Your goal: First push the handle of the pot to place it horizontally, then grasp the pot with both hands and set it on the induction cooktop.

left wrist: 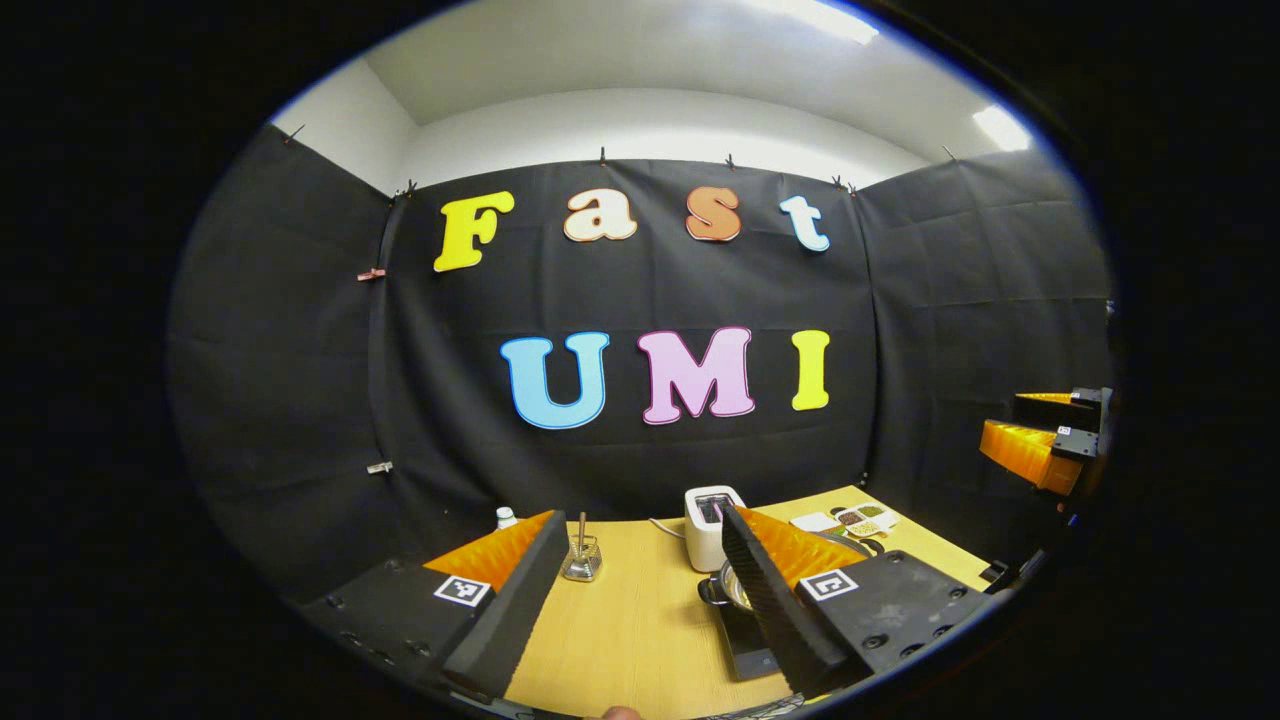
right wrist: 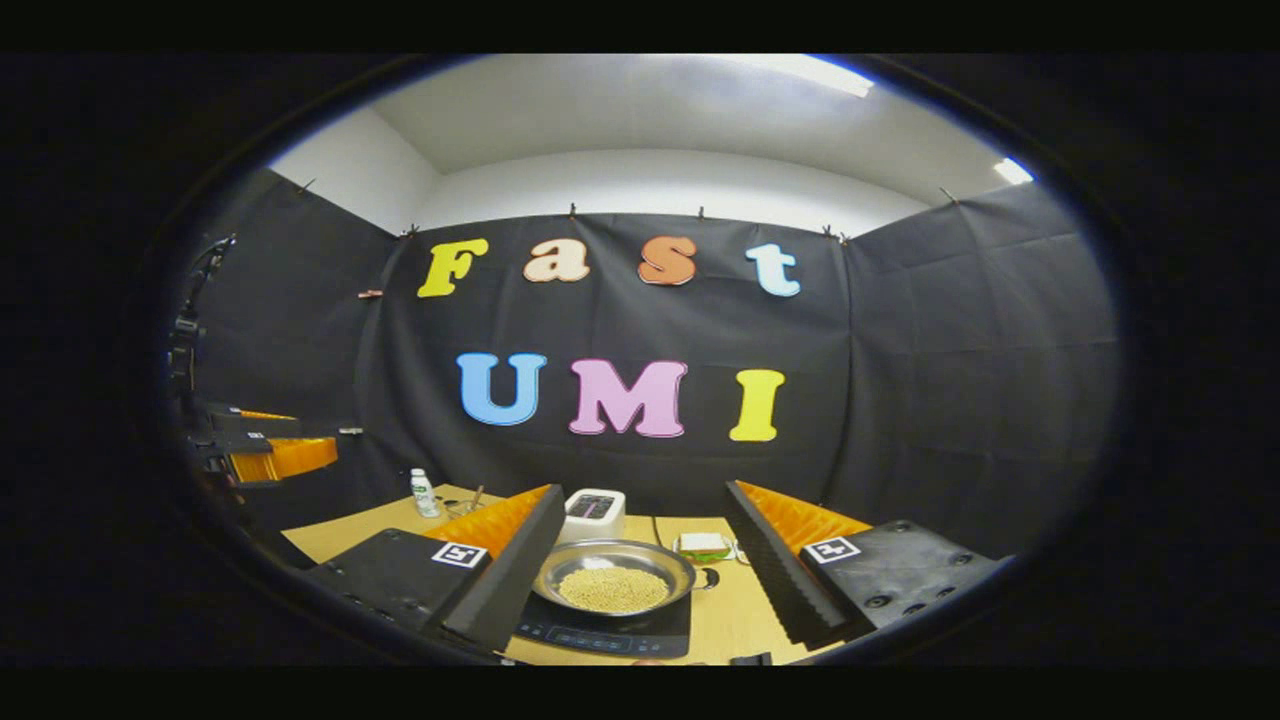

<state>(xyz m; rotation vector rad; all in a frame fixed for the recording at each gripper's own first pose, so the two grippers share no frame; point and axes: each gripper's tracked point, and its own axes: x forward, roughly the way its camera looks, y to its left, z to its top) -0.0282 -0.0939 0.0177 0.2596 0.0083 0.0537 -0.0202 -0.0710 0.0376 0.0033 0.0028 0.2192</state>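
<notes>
Your left tool: fingers spread wide, nothing between them but bare desk. Your right tool: fingers likewise wide apart, gripping nothing, held above the desk and clear of the pot.

Pot: steel, shallow, holding pale yellow grains, sitting on the induction cooktop between your right tool's fingers in the right gripper view. One small loop handle shows at its right rim; the opposite side is hidden behind a finger, so you cannot tell how any handle there lies. In the left gripper view the pot is mostly covered by a finger, with only a sliver of rim and cooktop edge showing.

Behind the pot: white toaster. Further items on the desk: small metal holder with a stick, white bottle, tray of small compartments, its contents too small to identify.

Open room: bare desk stretches left of the cooktop. The desk's near edge is cut off in both views.
</notes>
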